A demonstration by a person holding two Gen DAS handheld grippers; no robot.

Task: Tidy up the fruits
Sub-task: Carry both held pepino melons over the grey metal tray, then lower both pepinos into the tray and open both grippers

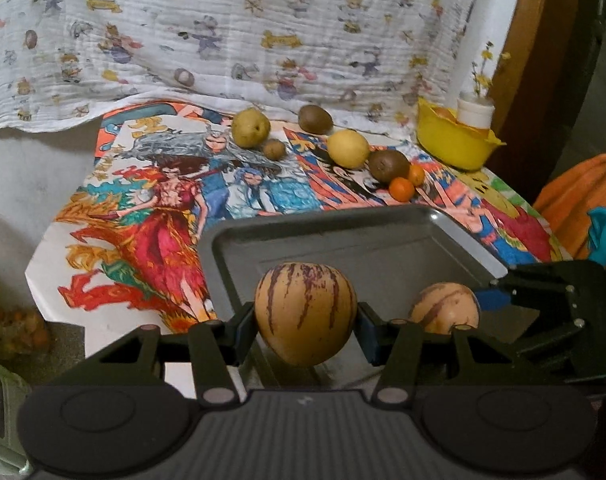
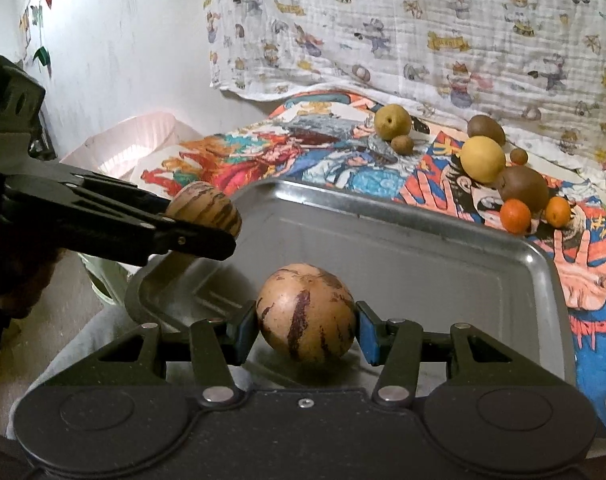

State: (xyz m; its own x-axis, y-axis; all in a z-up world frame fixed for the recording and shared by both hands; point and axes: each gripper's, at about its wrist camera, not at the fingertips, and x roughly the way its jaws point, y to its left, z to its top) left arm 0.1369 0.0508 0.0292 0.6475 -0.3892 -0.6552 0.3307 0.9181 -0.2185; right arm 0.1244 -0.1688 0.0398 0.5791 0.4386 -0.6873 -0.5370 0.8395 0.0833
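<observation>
Left gripper (image 1: 305,316) clamps a tan, purple-streaked round fruit (image 1: 305,312) above the grey metal baking tray (image 1: 383,236); right gripper (image 2: 306,318) pinches a second striped fruit (image 2: 306,312) over the same tray (other fruits lie beyond its far rim)
</observation>
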